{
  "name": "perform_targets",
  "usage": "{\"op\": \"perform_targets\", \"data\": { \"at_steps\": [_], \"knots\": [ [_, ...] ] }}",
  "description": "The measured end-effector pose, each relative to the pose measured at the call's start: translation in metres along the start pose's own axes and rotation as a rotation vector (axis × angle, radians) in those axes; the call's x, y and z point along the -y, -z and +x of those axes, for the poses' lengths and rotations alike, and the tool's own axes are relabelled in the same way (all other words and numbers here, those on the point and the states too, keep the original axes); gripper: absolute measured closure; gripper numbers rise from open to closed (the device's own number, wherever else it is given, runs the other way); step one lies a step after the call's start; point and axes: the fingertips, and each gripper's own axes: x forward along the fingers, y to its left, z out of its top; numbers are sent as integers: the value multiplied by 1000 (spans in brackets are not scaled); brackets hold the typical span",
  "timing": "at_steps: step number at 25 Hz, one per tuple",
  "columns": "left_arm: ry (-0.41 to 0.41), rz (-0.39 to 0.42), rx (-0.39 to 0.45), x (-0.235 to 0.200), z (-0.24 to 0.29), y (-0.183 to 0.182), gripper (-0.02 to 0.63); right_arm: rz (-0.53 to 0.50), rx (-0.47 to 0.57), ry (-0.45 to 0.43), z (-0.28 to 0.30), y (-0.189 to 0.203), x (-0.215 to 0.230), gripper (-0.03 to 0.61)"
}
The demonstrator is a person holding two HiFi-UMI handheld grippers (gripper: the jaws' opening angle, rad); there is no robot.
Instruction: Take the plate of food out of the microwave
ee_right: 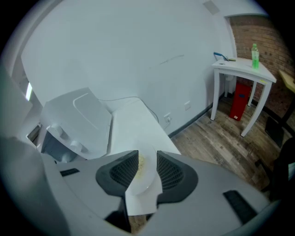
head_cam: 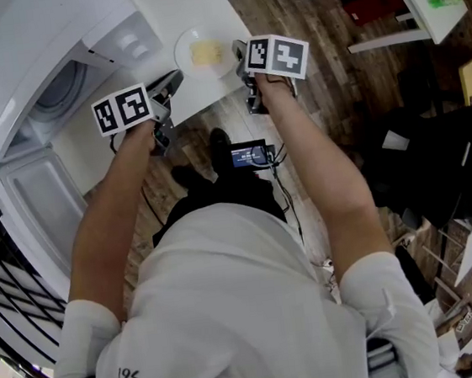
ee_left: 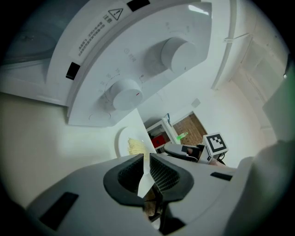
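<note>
The white plate with pale yellow food rests on the white table, just right of the white microwave, whose door hangs open. My left gripper hovers at the table's near edge, left of the plate; its jaws stand a narrow slit apart with nothing in them. My right gripper is beside the plate's right rim, open and apart from it. In the left gripper view the plate lies beyond the gripper. In the right gripper view the plate shows through the gripper.
The microwave's two knobs face the left gripper. A small white side table with a green bottle stands on the wooden floor to the right, a red box under it. Dark furniture stands right of the person.
</note>
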Motion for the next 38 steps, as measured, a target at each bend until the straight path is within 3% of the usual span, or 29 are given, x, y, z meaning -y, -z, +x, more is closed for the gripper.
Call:
{"op": "perform_targets", "data": {
  "at_steps": [5,15,22,38],
  "knots": [
    [84,3,18,26,-24,-3,572,23,66,-139,-27,-13,-31,472],
    [192,78,98,81,-71,-21,573,-38,149,-271,-84,-26,-90,474],
    [232,114,132,109,-97,-22,573,-52,190,-305,-117,-28,-111,575],
    [301,215,238,163,-165,-15,574,-248,268,-360,-191,-15,-159,576]
  ]
}}
